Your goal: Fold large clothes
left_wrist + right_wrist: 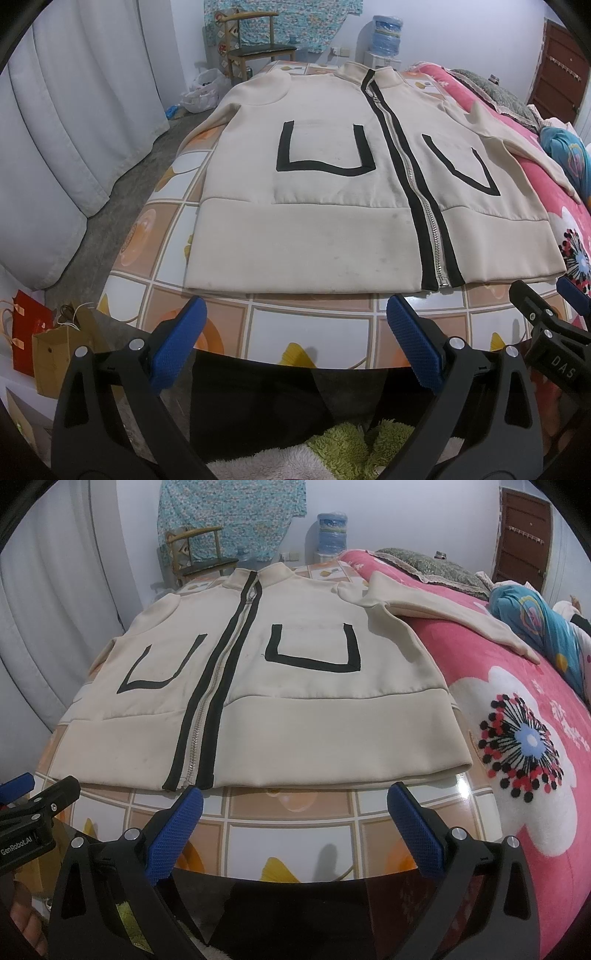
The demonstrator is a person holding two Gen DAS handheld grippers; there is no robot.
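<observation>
A cream zip-up jacket [314,221] with black zipper trim and two black U-shaped pocket outlines lies flat, front up, on a tiled-pattern table [306,325]; it also shows in the right wrist view [314,709]. Its right sleeve [443,616] stretches onto the pink bed. My left gripper [295,314] is open and empty, just short of the jacket's hem left of the zipper. My right gripper [295,801] is open and empty, just short of the hem right of the zipper. Each gripper shows at the edge of the other's view.
A pink flowered bed [517,738] adjoins the table on the right, with a person in blue [535,620] lying on it. White curtains [55,147] hang at the left. A wooden chair [255,40], water dispenser [384,37] and bags [37,339] stand around.
</observation>
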